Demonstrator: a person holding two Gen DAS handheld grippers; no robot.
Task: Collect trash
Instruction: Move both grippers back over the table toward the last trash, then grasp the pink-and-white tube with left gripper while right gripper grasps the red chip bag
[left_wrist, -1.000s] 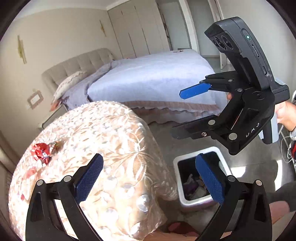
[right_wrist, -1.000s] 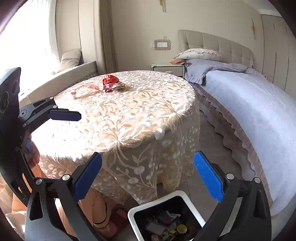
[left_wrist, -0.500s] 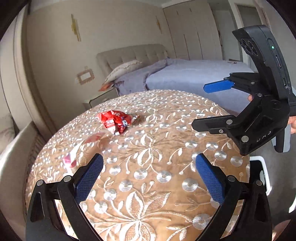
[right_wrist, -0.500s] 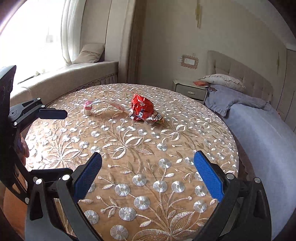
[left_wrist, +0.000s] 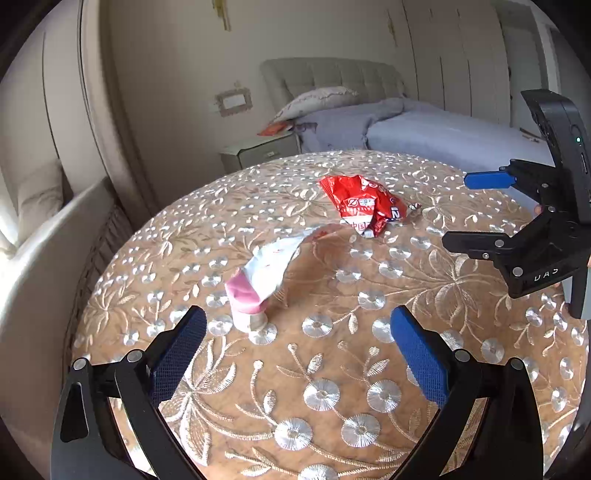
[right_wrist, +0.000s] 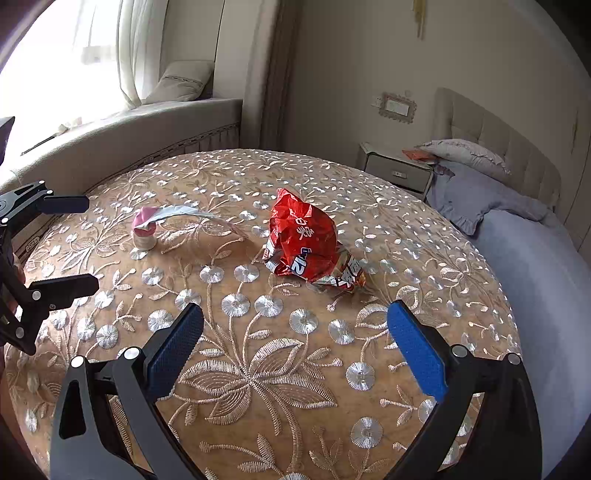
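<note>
Both views now look down across the round table (left_wrist: 332, 369) in its gold-and-silver embroidered cloth; a second ago the white bin on the floor was in frame, and it is gone from sight. So the drop looks done, I'd say, and this is the approach for the next pieces. The crumpled red foil snack wrapper (right_wrist: 306, 243) sits near the table's centre, at twelve o'clock from the right hand-held gripper (right_wrist: 295, 347), whose blue pads are spread wide and empty, close above the cloth. The pink-and-white paper strip (left_wrist: 266, 273) trails from a small pale stub, possibly a cap, at eleven o'clock from the left hand-held gripper (left_wrist: 295, 343), also wide open, holding nothing. Both tilt forward and down, each lined up on its own piece.
</note>
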